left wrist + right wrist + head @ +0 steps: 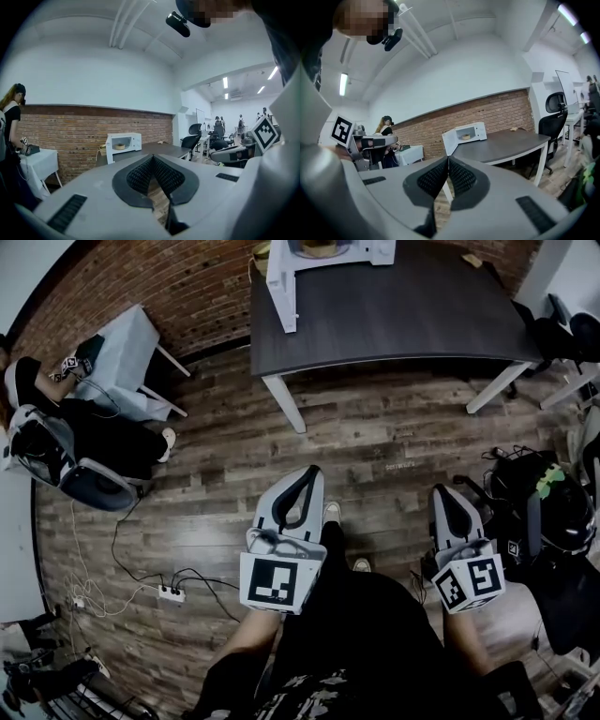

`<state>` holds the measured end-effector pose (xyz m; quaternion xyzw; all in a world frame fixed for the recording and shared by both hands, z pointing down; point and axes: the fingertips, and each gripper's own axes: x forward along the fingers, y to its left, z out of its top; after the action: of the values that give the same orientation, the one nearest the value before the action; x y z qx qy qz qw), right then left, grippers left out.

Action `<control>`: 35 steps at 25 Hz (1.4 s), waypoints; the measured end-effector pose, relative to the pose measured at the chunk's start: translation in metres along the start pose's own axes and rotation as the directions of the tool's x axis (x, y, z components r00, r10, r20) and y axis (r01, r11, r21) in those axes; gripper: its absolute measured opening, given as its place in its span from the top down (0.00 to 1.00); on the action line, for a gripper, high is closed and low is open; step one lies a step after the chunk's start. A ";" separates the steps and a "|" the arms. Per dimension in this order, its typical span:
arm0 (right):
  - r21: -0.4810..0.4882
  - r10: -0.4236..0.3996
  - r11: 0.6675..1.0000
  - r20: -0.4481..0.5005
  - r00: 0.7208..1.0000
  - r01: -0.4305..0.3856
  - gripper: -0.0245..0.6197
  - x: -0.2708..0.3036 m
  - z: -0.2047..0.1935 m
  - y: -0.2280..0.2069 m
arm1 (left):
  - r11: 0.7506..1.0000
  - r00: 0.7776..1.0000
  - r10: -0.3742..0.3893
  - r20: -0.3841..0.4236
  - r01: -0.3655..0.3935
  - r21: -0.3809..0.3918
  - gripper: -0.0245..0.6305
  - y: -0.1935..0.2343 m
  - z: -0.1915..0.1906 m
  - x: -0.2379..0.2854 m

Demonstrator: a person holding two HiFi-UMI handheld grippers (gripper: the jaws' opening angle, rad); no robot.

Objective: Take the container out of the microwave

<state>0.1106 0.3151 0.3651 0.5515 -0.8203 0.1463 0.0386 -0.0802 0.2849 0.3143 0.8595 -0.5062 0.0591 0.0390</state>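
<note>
- The left gripper (152, 157) has its jaws closed together: the two black ribbed pads (139, 177) meet at their tips, and nothing is between them.
- In the gap that widens behind the pad tips, only the wooden floor (157, 197) shows through.
- The right gripper (448, 158) is the same, with its jaws together, pads touching at the tips and nothing clamped.
- Neither gripper touches anything. In the head view both are held over the floor, side by side but apart, near the person's legs (361, 634) and well short of the table.
- The dark table (403, 320) stands at the far side of the scene, against the brick wall (79, 129).
- The white microwave (123, 142) sits on the table's far left corner, with its door (449, 140) swung open to the left.
- The container (465, 137), a low, light-coloured round dish, is inside the microwave's cavity on its floor, far from both grippers.
- At the far left a person (10, 117) is beside a small white table (40, 159).
- A white power strip (171, 593) with cables lies on the floor to the near left.
- A black office chair (555, 119) stands to the right of the dark table.
</note>
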 end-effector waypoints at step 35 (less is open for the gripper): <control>-0.064 -0.040 0.997 -0.091 0.995 0.035 0.86 0.213 0.032 0.004 | 0.999 0.999 -0.020 -0.025 0.019 -0.041 0.95 0.178 -0.008 0.132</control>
<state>0.0273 0.1171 0.3817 0.5580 -0.8114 0.1451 0.0965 -0.1725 0.0854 0.3421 0.8626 -0.4983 0.0593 0.0638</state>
